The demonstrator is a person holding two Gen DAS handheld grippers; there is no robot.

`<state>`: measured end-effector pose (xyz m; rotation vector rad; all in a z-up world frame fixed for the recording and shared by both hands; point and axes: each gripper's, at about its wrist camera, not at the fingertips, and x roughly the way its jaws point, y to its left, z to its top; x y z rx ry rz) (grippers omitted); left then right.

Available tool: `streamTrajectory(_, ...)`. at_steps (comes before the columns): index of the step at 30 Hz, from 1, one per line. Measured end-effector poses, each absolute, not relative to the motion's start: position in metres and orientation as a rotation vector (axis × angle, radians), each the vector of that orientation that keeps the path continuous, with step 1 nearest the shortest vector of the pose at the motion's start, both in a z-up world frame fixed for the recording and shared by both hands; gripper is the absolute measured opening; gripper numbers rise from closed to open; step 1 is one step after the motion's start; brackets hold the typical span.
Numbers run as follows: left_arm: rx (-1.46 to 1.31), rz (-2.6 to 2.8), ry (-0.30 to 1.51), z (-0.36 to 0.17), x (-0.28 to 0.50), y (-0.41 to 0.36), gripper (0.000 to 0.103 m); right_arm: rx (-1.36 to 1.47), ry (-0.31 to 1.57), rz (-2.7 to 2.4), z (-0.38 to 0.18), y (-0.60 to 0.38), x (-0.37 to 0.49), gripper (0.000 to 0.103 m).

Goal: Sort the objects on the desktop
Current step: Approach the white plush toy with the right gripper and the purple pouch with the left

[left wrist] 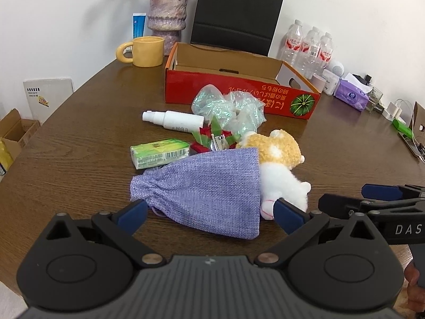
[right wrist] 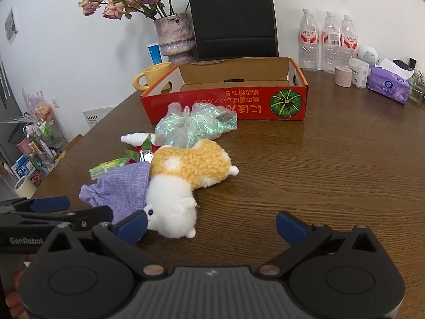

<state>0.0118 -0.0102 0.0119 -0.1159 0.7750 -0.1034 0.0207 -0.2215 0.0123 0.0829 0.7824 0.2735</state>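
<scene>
A pile lies on the brown table (left wrist: 79, 146): a purple drawstring pouch (left wrist: 204, 191), a yellow-and-white plush toy (left wrist: 281, 167), a green packet (left wrist: 159, 152), a white spray bottle (left wrist: 175, 119), a red-and-green item with a metal clip (left wrist: 212, 141) and a shiny crumpled plastic bag (left wrist: 228, 106). Behind stands an open red cardboard box (left wrist: 239, 90), empty inside. My left gripper (left wrist: 209, 214) is open, its fingers at either side of the pouch's near end. My right gripper (right wrist: 209, 226) is open, just in front of the plush toy (right wrist: 186, 178); its left finger (right wrist: 132, 226) is near the toy's white head.
A yellow mug (left wrist: 146, 50), a vase with flowers (left wrist: 166, 16) and a black paper bag (left wrist: 236, 16) stand at the back. Three water bottles (right wrist: 329, 42), a purple tissue pack (right wrist: 389, 85) and small jars sit at the back right. The table's left edge drops to floor clutter.
</scene>
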Motion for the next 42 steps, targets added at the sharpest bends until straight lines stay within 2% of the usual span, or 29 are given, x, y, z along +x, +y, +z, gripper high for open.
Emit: streamTrajectory(42, -0.101, -0.083, 0.804, 0.0153, 0.0212, -0.0115, 0.103, 0.08, 0.786, 0.272, 0.0172, -0.2185, 0.0293, 0.103)
